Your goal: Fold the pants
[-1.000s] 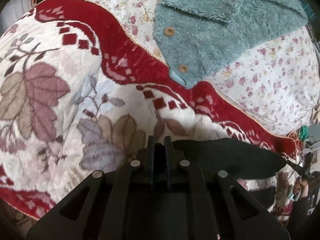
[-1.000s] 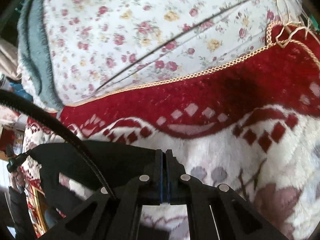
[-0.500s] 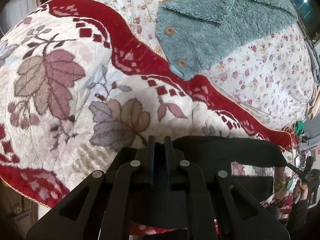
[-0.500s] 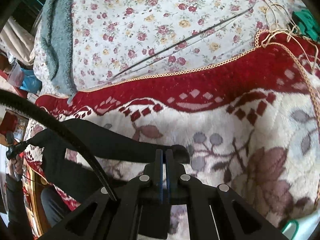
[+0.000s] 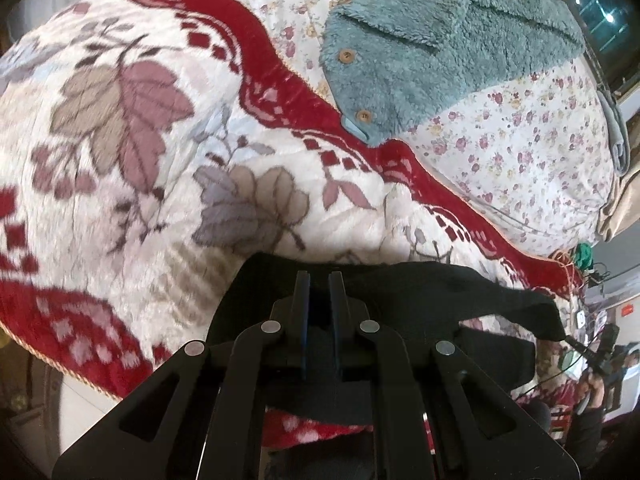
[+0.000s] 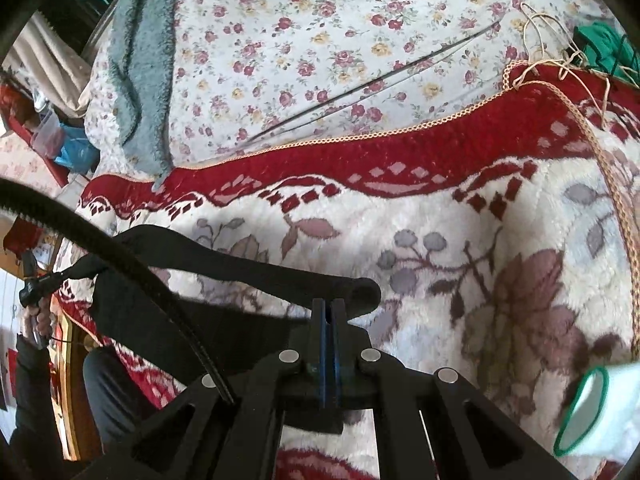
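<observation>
Held up above a bed [image 5: 540, 184]: black pants [image 5: 440, 292], stretched as a dark band between two sets of tongs.

Left wrist view, left to right: plush blanket [image 5: 120, 140], white with leaf pattern and a red border, curving off the bed's near edge at lower left. Left tongs [image 5: 319, 280] nearly pressed together, a narrow gap between the tips, pinching the pants' upper edge. Farther back, a teal fleece garment [image 5: 440, 40] with wooden buttons, lying on a floral sheet [image 5: 520, 148] and just overlapping the blanket's red border. Pants band running rightward and tapering to a point near the other device. Open blanket ahead of the tongs, between pants and red border.

Right wrist view, left to right: a black cable [image 6: 120, 264] arcing across the lower left; the pants [image 6: 248, 268] sagging from the far left toward the middle, a lower fold hanging below, off the bed's near side. Right tongs [image 6: 328, 306] pressed together, pinching a rolled end of the pants. Ahead and to the right, bare leaf-patterned blanket up to its braided trim [image 6: 360, 136]; floral sheet beyond. At lower right, a white object with a green rim [image 6: 592, 412], kind unclear. No containers discernible on the bed.
</observation>
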Available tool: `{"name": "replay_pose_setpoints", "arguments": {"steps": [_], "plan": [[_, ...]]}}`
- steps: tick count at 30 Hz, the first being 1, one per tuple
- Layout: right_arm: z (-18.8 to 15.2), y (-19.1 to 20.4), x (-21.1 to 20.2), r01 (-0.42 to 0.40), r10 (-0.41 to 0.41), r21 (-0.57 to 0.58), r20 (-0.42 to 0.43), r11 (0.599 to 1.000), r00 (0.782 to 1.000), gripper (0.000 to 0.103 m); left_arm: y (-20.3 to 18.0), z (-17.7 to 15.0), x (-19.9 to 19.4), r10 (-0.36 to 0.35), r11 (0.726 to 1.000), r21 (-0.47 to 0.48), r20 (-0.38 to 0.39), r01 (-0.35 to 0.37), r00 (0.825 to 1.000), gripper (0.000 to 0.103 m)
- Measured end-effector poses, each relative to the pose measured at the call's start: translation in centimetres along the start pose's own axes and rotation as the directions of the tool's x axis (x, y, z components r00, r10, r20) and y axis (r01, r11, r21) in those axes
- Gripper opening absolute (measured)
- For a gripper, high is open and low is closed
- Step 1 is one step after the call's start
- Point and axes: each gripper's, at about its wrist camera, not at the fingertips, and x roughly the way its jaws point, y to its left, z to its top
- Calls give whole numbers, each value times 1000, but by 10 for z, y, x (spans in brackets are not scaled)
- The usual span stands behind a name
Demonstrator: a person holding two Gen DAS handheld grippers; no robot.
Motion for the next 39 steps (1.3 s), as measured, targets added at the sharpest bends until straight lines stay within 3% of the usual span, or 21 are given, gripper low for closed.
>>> {"name": "replay_pose_setpoints", "arguments": {"steps": [10,15,19,22,25,34,37,39], "plan": [[-36,-16,-9,9,-9,23,-4,1000,1000,0,39,-36,-5,-59,994,-91,17,60,998,8],[-51,-19,0,-60,63,69,-42,996,997,1,37,-47,7,12,999,-50,2,-12,1000,8],[-62,-19,16,-93,109,172,-88,981,990,14,26,-56,17,103,994,25,9,-103,995,8],[-67,-17,23,-81,107,211,-112,974,988,25,27,-58,19,109,993,36,14,-109,994,8],[-70,-18,30,-75,105,222,-128,972,986,26,32,-58,20,90,996,18,12,-90,996,8],[-60,-31,65,-60,111,268,-180,962,977,26,31,-60,19,81,997,6,15,-81,997,8],[-60,-23,64,-70,107,210,-172,975,979,9,31,-61,17,74,997,6,21,-74,997,8],[-61,-16,58,-77,103,167,-152,983,983,7,32,-62,12,62,998,-9,34,-62,998,8]]}}
